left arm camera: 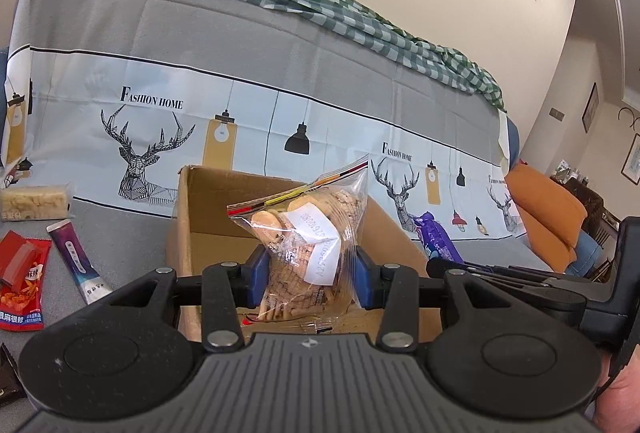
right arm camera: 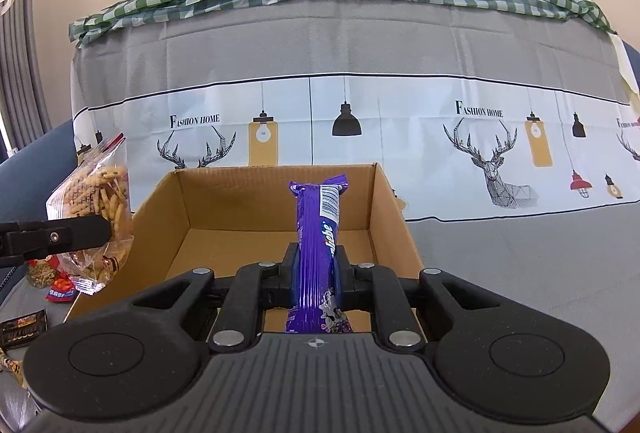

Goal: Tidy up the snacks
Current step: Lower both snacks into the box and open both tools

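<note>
My left gripper [left arm camera: 308, 275] is shut on a clear zip bag of biscuits [left arm camera: 308, 233] and holds it over the near left edge of an open cardboard box [left arm camera: 200, 201]. My right gripper [right arm camera: 316, 273] is shut on a purple snack pack [right arm camera: 318, 233], held upright over the near edge of the same box [right arm camera: 208, 205], whose inside looks bare. The biscuit bag [right arm camera: 96, 209] and the left gripper's finger [right arm camera: 60, 231] show at the left of the right wrist view. The purple pack [left arm camera: 438, 239] and right gripper show at the right of the left wrist view.
On the grey cloth left of the box lie a red spicy snack pack [left arm camera: 24, 273], a purple-and-white tube pack [left arm camera: 76, 261] and a clear pack of pale crackers [left arm camera: 34, 202]. A dark wrapper [right arm camera: 24, 329] lies near the front left. A sofa back draped in printed cloth rises behind.
</note>
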The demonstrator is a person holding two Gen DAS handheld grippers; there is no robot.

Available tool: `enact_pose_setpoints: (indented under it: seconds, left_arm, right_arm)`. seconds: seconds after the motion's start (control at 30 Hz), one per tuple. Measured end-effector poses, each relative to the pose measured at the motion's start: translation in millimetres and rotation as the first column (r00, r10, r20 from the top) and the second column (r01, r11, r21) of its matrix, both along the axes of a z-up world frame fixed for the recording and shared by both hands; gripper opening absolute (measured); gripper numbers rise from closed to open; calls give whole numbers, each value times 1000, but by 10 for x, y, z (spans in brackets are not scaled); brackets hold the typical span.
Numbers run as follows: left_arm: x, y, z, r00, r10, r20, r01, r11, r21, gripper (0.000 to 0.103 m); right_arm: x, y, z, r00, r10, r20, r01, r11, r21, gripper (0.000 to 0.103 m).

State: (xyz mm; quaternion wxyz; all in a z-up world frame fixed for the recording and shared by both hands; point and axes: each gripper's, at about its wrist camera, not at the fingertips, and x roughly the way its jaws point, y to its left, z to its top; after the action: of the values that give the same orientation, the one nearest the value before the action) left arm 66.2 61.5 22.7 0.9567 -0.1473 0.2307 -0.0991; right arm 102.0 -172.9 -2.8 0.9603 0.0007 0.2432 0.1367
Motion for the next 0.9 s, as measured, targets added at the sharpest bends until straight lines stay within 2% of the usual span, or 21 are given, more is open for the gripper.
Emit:
enact_pose_setpoints:
  seconds: [0.9]
  left_arm:
    - [-4, -42, 1, 1000, -21, 12, 21, 999, 37, 47]
  right_arm:
    - [32, 9, -22, 1000, 14, -15, -14, 1000, -2, 17]
